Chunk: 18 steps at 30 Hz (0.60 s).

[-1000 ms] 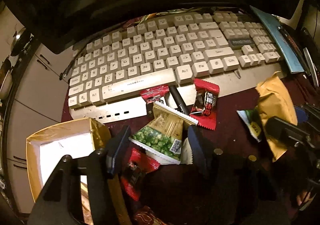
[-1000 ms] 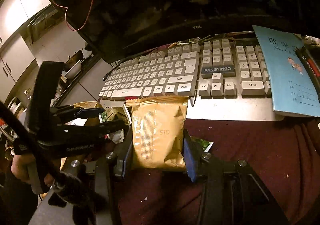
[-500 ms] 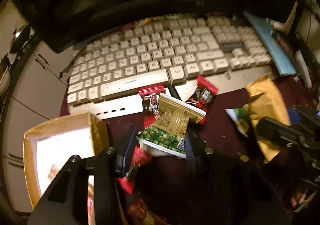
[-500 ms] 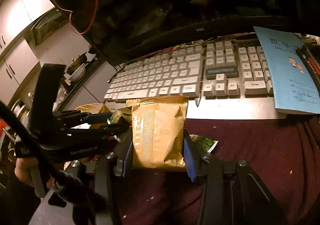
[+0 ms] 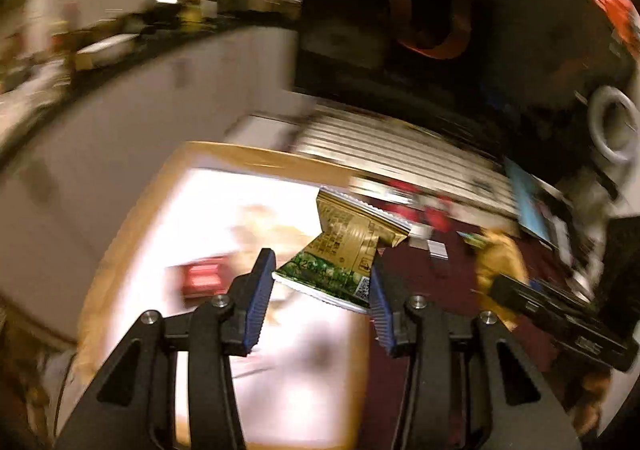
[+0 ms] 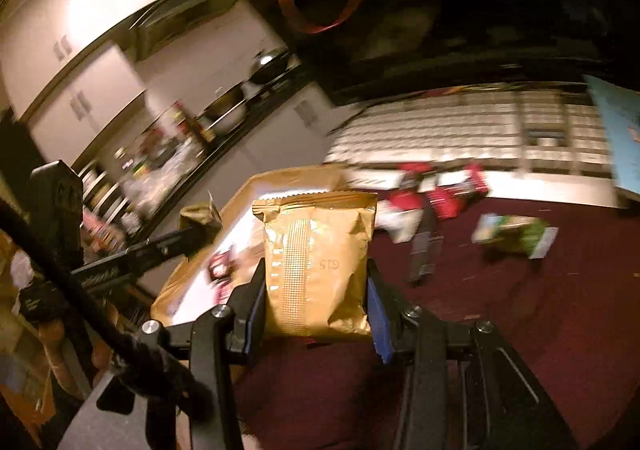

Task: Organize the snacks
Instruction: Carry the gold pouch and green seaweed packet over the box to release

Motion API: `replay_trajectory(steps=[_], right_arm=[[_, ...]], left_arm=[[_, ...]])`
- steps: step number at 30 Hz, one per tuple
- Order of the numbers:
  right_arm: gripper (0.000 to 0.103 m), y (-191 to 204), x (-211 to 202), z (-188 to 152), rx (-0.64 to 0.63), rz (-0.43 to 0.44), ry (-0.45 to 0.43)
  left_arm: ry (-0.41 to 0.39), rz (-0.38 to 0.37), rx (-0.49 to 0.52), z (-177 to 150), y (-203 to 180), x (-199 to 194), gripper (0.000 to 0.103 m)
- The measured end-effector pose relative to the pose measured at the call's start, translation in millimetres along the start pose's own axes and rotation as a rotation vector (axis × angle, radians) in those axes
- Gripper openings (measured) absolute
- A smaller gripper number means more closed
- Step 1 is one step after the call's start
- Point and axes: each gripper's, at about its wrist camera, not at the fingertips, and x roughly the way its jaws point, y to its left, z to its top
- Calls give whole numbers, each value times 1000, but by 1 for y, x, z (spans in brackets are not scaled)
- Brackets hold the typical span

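My left gripper (image 5: 322, 282) is shut on a green-and-gold snack packet (image 5: 344, 250) and holds it in the air over the right rim of a gold-walled cardboard box (image 5: 248, 152). A red packet (image 5: 204, 276) lies blurred on the box's white floor. My right gripper (image 6: 316, 302) is shut on a gold foil pouch (image 6: 316, 262) above the dark red cloth, just right of the same box (image 6: 300, 174). The left gripper (image 6: 192, 226) shows at the left of the right wrist view.
A white keyboard (image 6: 472, 130) lies behind, a blue notebook (image 6: 616, 130) to its right. Red packets (image 6: 436, 194), a small dark stick (image 6: 424, 250) and a green packet (image 6: 516, 234) lie on the cloth (image 6: 560, 310). A dark monitor (image 5: 440, 50) stands behind. Kitchen cabinets lie left.
My left gripper closed on the green-and-gold packet, lifted it and swung left over the box. My right gripper carried the gold pouch left toward the box. Both views are motion-blurred.
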Motion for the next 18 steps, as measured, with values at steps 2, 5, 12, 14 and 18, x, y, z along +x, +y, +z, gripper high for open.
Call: replay_trajectory(steps=[2,5,12,14,18], right_arm=[[43,20,14,2,-37,24,31],[43,38,36,6,-66,47,65],[43,61,109,36,-131,-16,170],[43,58,132,48,-135,-51,192],[43,48,178,72,-119,-95,227]], left_arm=[[-7,40,-40,-1,20,-4,47],[5,80,-68,2,39,3,47],[51,69,-84,24,68,44,47],[78,85,-80,36,79,60,47],[186,108,-82,50,87,104,47]])
